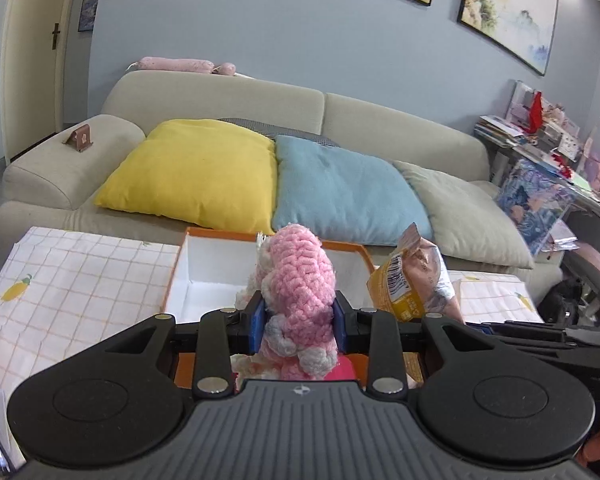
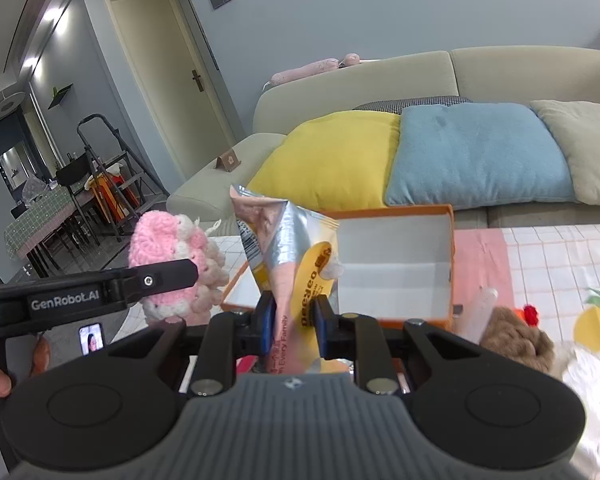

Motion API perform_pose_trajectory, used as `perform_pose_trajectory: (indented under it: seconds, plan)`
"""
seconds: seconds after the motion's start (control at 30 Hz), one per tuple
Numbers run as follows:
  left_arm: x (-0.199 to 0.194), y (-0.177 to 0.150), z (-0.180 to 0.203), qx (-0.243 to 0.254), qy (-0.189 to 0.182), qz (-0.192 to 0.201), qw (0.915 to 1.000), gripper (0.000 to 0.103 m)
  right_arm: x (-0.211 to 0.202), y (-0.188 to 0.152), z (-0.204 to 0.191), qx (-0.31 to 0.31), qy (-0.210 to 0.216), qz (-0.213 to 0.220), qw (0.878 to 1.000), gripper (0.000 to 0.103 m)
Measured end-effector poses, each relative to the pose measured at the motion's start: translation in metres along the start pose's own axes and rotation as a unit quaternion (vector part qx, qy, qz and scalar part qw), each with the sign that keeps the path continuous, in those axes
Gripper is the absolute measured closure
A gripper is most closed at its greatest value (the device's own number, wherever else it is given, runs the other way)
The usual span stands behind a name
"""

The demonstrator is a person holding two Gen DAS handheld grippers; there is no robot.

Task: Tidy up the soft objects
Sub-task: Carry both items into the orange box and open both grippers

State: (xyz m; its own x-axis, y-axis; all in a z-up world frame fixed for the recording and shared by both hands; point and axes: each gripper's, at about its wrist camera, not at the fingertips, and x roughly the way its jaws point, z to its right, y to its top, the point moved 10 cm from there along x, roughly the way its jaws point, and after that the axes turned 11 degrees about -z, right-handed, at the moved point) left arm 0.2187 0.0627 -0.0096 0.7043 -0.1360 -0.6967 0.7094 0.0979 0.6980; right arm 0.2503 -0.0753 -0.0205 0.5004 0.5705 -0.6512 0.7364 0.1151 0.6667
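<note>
Pink crochet toy pinched in left gripper; right gripper clamps snack packet

I see box on table w/ checked cloth, in front of sofa. Knit toy up over box's near side, snack pouch just right of toy at box's right edge. Fuzzy toy on cloth right of box. Three cushions on sofa behind box.
</note>
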Motion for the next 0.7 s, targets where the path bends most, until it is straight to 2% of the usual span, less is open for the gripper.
perform_pose_trajectory:
  seconds: [0.23, 0.37, 0.5, 0.7]
  plan:
    - [0.04, 0.022, -0.024, -0.005, 0.012, -0.023, 0.9996, 0.066, 0.046, 0.032, 0.001, -0.006, -0.023, -0.018, 1.0, 0.084]
    - [0.068, 0.028, -0.038, -0.013, 0.013, -0.049, 0.9986, 0.066, 0.084, 0.043, 0.013, 0.026, -0.03, -0.059, 0.997, 0.083]
    - [0.1, 0.023, -0.048, -0.014, 0.016, -0.088, 0.9959, 0.066, 0.124, 0.039, 0.026, 0.042, -0.045, -0.091, 0.994, 0.083]
    - [0.129, 0.014, -0.056, -0.011, 0.014, -0.123, 0.9922, 0.066, 0.171, 0.028, 0.044, 0.062, -0.05, -0.136, 0.987, 0.083]
